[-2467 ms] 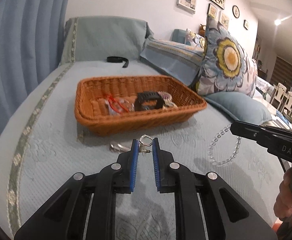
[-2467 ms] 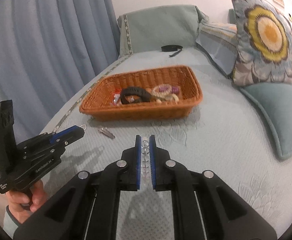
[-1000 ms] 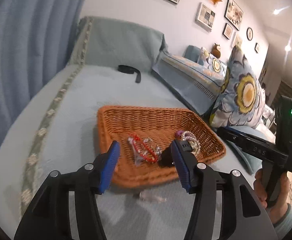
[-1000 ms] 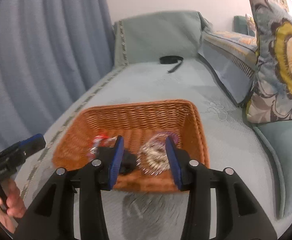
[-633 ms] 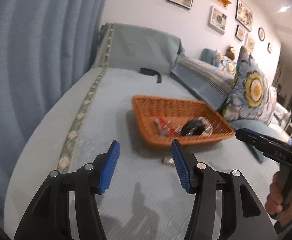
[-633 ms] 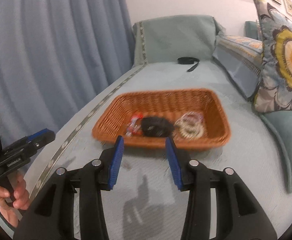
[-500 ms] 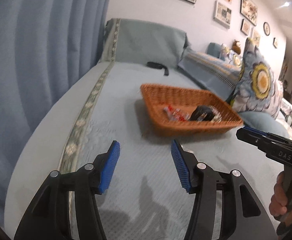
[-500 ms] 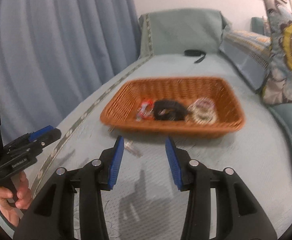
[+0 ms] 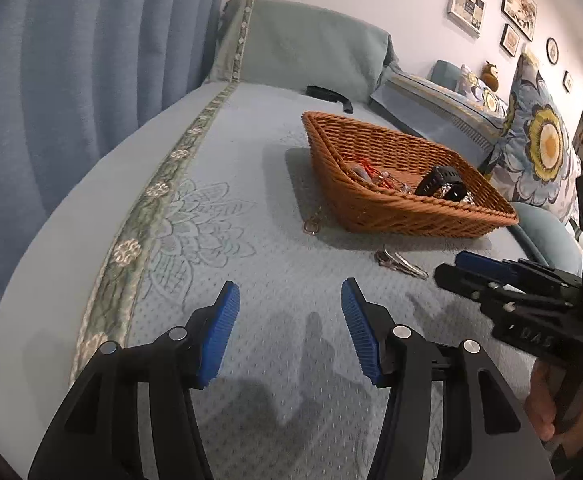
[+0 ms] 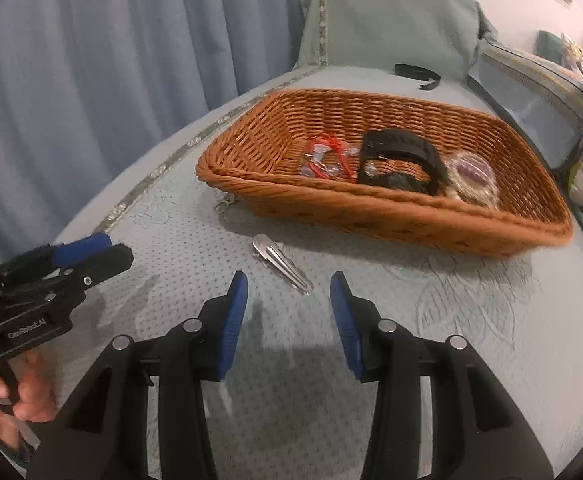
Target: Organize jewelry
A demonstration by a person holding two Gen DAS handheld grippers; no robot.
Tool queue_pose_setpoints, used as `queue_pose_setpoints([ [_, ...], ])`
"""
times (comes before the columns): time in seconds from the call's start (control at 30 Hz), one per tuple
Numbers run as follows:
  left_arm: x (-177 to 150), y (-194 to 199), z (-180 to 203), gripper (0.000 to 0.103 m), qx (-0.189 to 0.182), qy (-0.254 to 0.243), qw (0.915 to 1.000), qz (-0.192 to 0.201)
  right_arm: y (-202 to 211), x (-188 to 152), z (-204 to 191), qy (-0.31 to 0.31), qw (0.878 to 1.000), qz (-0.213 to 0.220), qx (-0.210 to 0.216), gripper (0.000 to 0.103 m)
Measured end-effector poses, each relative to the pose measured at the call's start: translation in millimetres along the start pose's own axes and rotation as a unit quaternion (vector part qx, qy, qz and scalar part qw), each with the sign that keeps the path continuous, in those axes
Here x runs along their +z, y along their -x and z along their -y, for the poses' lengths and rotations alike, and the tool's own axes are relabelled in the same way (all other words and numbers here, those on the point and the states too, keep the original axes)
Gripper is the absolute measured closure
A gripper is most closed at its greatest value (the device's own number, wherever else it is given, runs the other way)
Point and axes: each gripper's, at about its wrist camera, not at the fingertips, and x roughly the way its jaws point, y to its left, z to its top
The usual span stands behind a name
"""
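A wicker basket (image 10: pixel 371 208) on the bed holds a black watch (image 10: pixel 399 156), a red string piece (image 10: pixel 323 156) and a pale bead bracelet (image 10: pixel 471 174). On the bedspread in front of it lie a silver hair clip (image 10: pixel 281 262) and, by the basket's corner, a small metal clasp (image 10: pixel 221 206). My right gripper (image 10: pixel 289 284) hangs open and empty just short of the clip. The left wrist view shows the basket (image 9: pixel 371 208), clip (image 9: pixel 399 261) and clasp (image 9: pixel 312 226). My left gripper (image 9: pixel 289 292) is open and empty over bare bedspread, left of the clip.
A black strap (image 10: pixel 417 70) lies on the bed behind the basket. Blue curtains (image 9: pixel 71 80) hang along the left side. Flowered pillows (image 9: pixel 543 144) lean at the right. A hand (image 9: pixel 551 408) holds the right gripper.
Both grippers have drawn back from over the basket and sunk toward the bedspread. The small piece and the bead bracelet they held earlier are no longer between their jaws.
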Motion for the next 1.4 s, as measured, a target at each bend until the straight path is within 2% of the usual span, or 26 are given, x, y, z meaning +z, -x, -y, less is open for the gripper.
queue_pose_setpoints([
  [0.17,13,-25,5,0.056,-0.011,-0.018,0.9993,-0.03,-23,13,-6,0.021,1.0,-0.019,-0.005,0.063],
  [0.2,17,-32,6,0.06,-0.013,-0.025,0.9989,-0.039,-26,15,-7,0.023,0.999,-0.023,-0.006,0.063],
  [0.33,26,-53,12,0.061,-0.022,-0.051,0.9965,-0.063,-44,20,-10,0.033,0.998,-0.055,0.0,0.063],
  [0.4,31,-62,14,0.061,-0.025,-0.061,0.9953,-0.071,-51,20,-10,0.031,0.997,-0.068,-0.003,0.068],
  [0.43,33,-66,14,0.062,-0.026,-0.065,0.9948,-0.074,-50,21,-10,0.031,0.997,-0.066,-0.003,0.071],
  [0.47,35,-69,14,0.062,-0.025,-0.068,0.9945,-0.075,-50,21,-10,0.03,0.997,-0.066,-0.001,0.082],
  [0.53,40,-75,16,0.065,-0.02,-0.075,0.994,-0.077,-48,19,-8,0.027,0.997,-0.065,-0.007,0.086],
  [0.6,43,-81,17,0.067,-0.017,-0.086,0.9928,-0.082,-44,17,-4,0.016,0.998,-0.064,-0.019,0.086],
  [0.73,47,-92,26,0.07,-0.004,-0.118,0.9891,-0.088,-39,13,7,-0.013,0.998,-0.058,-0.004,0.086],
  [0.87,50,-101,30,0.073,-0.002,-0.134,0.9866,-0.092,-40,15,9,-0.016,0.998,-0.058,0.002,0.086],
  [0.97,49,-101,34,0.082,0.003,-0.144,0.9854,-0.09,-43,17,6,-0.014,0.998,-0.059,-0.001,0.086],
  [1.0,48,-101,36,0.09,0.005,-0.149,0.9847,-0.09,-43,16,5,-0.012,0.998,-0.059,-0.003,0.086],
  [1.1,46,-98,41,0.091,0.01,-0.161,0.9833,-0.084,-40,14,2,-0.005,0.999,-0.054,-0.008,0.088],
  [1.4,30,-70,39,0.091,-0.012,-0.145,0.9868,-0.071,-21,1,6,-0.012,0.999,-0.044,0.005,0.089],
])
